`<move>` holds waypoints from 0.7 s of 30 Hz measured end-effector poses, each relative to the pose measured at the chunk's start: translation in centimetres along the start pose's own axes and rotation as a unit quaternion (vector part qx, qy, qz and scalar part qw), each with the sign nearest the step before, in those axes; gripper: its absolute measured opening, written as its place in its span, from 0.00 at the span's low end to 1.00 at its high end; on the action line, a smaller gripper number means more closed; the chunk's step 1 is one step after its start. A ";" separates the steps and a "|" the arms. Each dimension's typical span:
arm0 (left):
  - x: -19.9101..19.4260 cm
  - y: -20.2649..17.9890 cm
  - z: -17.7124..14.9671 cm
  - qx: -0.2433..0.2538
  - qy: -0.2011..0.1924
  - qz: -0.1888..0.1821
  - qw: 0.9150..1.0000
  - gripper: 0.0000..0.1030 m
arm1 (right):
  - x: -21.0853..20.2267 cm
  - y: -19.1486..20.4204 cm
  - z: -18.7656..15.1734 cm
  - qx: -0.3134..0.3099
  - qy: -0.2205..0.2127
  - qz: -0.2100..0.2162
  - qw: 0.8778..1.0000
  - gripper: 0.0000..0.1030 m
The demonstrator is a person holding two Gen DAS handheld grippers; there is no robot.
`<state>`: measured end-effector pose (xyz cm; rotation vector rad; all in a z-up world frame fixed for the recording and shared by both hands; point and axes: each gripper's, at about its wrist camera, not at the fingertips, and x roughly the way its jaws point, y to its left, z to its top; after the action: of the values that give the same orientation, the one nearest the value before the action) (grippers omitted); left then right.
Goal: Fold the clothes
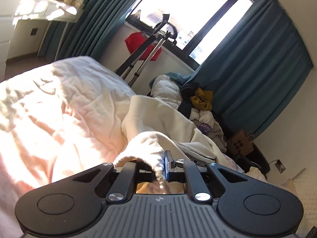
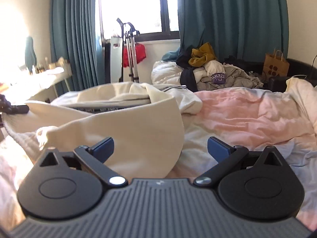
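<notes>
My left claw (image 1: pixel 161 168) is clenched on the ribbed edge of the cream garment (image 2: pixel 126 130) (sprawled across the bed (image 2: pixel 247 111)), which lies left of my released right claw (image 2: pixel 160 148), stretching leftward.

I see the bed (image 2: pixel 247 109), its crumpled pale pink sheet lit by sun. A cream garment (image 2: pixel 128 127) lies directly on it, spread and bunched. Beyond the cream garment, at the bed's far end, a heap of clothes (image 2: pixel 216 73) sits, with a mustard piece (image 2: pixel 202 56) on top.
</notes>
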<state>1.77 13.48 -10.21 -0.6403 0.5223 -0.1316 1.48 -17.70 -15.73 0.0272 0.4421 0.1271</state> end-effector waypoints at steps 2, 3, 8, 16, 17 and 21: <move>1.0 1.9 -0.1 -0.025 0.014 -0.001 1.000 0.09 | 0.3 1.2 -0.8 -0.012 0.021 -0.011 1.000 1.00; 1.5 2.3 -0.1 -0.025 0.015 0.003 1.000 0.09 | 0.4 1.9 -1.3 -0.020 0.035 -0.009 0.999 1.00; 3.4 4.7 0.2 -0.035 0.030 0.004 0.999 0.09 | -0.3 5.7 -4.2 -0.056 0.075 0.005 0.996 1.00; 5.3 8.6 0.9 -0.113 0.048 -0.031 0.992 0.09 | 5.0 9.0 -8.4 -0.149 0.158 -0.038 0.975 0.75; 5.5 8.7 0.9 -0.119 0.049 -0.036 0.991 0.09 | 5.4 8.4 -8.4 -0.124 0.160 -0.038 0.979 0.74; 5.7 9.1 1.0 -0.134 0.051 -0.046 0.989 0.09 | 5.0 7.1 -7.7 -0.046 0.120 -0.012 0.992 0.48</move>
<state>6.85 19.71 -17.36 -0.9248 0.6148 -0.1827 1.86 -10.05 -24.48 -0.0853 0.6766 0.1276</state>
